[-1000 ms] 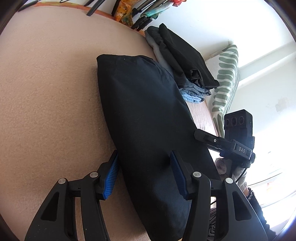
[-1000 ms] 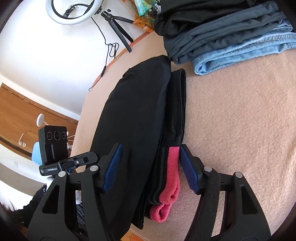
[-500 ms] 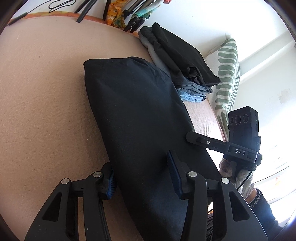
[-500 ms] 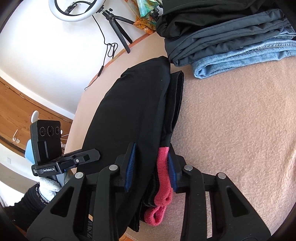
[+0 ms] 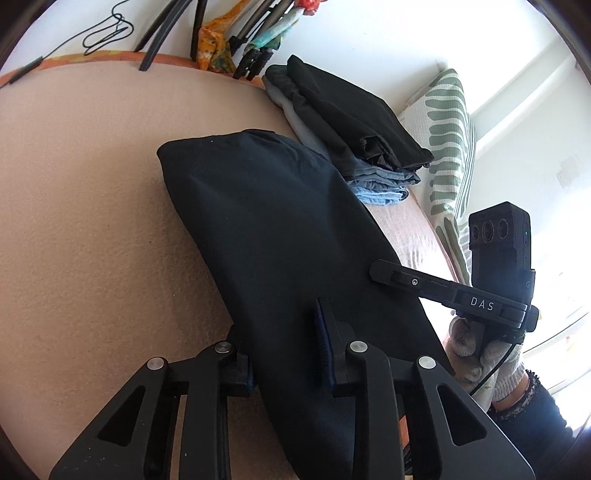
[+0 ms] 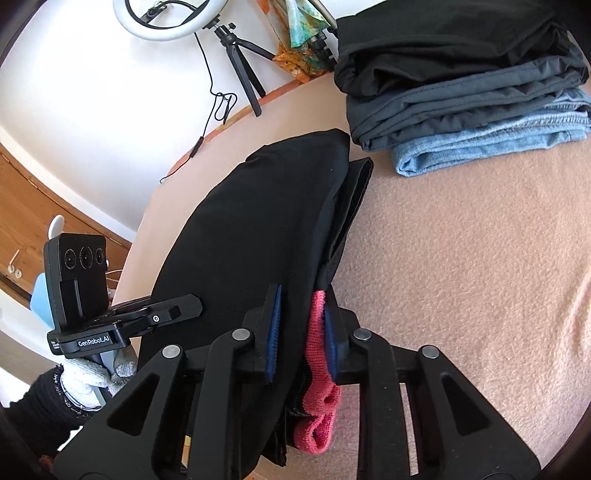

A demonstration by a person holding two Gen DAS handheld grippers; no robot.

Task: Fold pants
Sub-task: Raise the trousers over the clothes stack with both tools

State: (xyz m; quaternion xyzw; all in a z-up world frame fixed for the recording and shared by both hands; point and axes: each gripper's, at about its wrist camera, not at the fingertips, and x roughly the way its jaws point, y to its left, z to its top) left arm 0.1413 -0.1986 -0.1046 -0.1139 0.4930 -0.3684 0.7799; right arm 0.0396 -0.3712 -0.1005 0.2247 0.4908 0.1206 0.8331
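Note:
The black pants (image 5: 280,236) lie folded lengthwise on the peach blanket (image 5: 81,229); they also show in the right wrist view (image 6: 251,236), with a pink waistband (image 6: 317,332) at the near end. My left gripper (image 5: 284,347) is shut on the near left edge of the pants, its left finger tucked under the cloth. My right gripper (image 6: 301,332) is shut on the near right edge, pinching the black cloth and pink waistband between its blue pads (image 6: 274,325).
A stack of folded pants (image 6: 461,81), black, grey and blue denim, sits beyond the black pants; it also shows in the left wrist view (image 5: 354,136). A green-striped pillow (image 5: 447,140) lies at right. A ring light on a tripod (image 6: 173,22) stands by the wall.
Both grippers moved forward onto the near end of the pants and closed on it. The near end now looks slightly lifted.

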